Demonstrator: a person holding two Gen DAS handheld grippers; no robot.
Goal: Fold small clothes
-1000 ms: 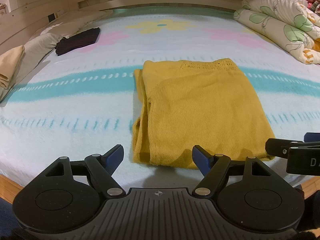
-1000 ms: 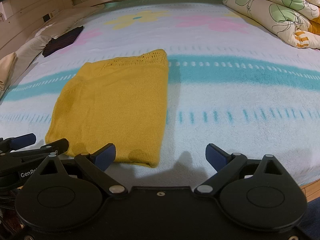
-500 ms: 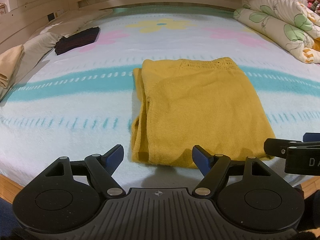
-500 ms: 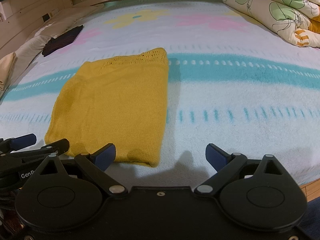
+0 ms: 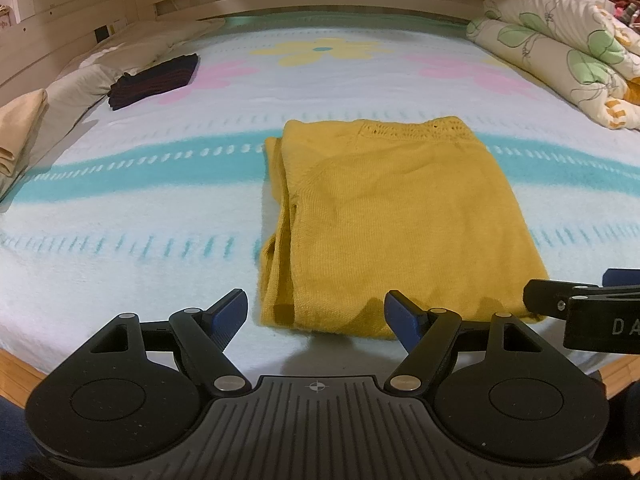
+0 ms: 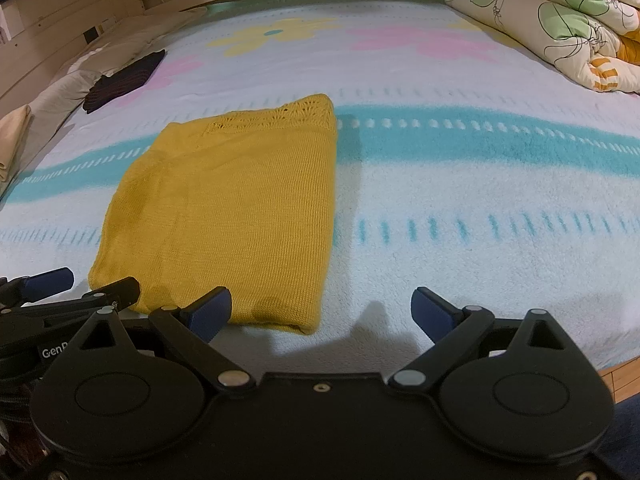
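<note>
Since a second ago almost nothing has shifted: the yellow knit garment point(image 5: 404, 216) sits a touch lower and nearer in the left wrist view, as if that claw has eased slightly forward, while the right wrist view is practically the same.

The garment lies flat on the bed point(image 5: 160, 208), already folded into a narrow rectangle, with a stacked lengthwise fold along its left edge and an openwork knit band at the far end. Its near edge lies close to the front edge of the bed.

The left claw point(image 5: 316, 314) is spread wide with nothing between its fingers, just short of the near left corner. The right claw point(image 6: 322, 312) is likewise wide open and empty, its left finger over the near right corner, the other finger out over bare blanket.

By my reading the lengthwise folds are done and the crosswise fold is in hand. The next move calls for each claw to close on a near corner, catching every layer, then lift and carry the edge toward the far band.

Farther off lie a dark folded garment point(image 5: 154, 80), pillows point(image 5: 80, 88) and a floral duvet point(image 5: 560, 56).
</note>
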